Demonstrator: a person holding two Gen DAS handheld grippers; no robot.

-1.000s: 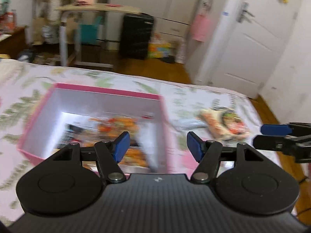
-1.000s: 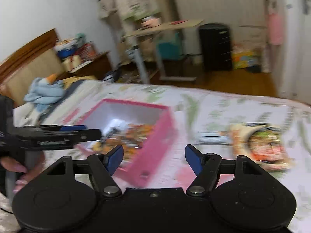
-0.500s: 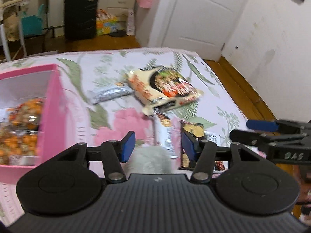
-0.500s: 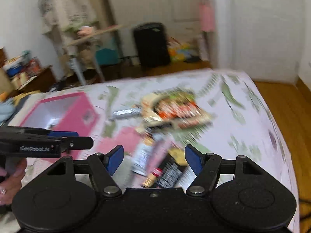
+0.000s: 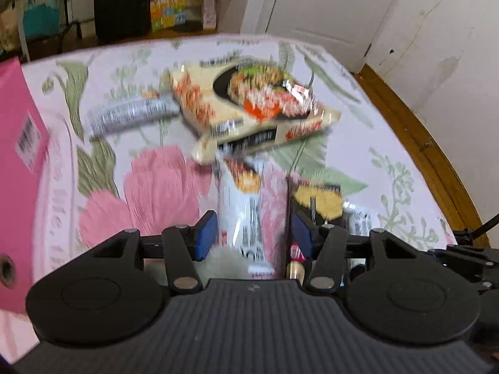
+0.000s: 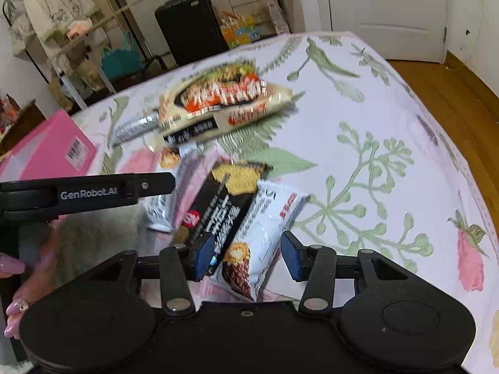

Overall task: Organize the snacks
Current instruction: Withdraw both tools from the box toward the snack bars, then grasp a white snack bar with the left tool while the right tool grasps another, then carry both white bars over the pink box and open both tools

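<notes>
Snack packets lie on the floral bedspread. My left gripper (image 5: 254, 237) is open, its jaws either side of a white snack packet (image 5: 241, 205) without pinching it. A black and yellow packet (image 5: 315, 201) lies beside its right finger. My right gripper (image 6: 249, 257) is open over another white packet (image 6: 265, 233), with the black and yellow packet (image 6: 224, 202) at its left finger. A large noodle bag (image 5: 252, 103) (image 6: 224, 99) and a silver wrapped bar (image 5: 131, 115) (image 6: 134, 127) lie farther off. The pink box (image 5: 18, 155) (image 6: 50, 149) stands at the left.
The bed's edge drops to a wooden floor (image 6: 452, 90) on the right. A black suitcase (image 6: 190, 28), a desk and a white door (image 5: 327, 9) stand beyond the bed. The left gripper's arm (image 6: 84, 193) crosses the right wrist view.
Both grippers have swung right from the pink box and come down over the loose packets. The packets now sit between the open jaws.
</notes>
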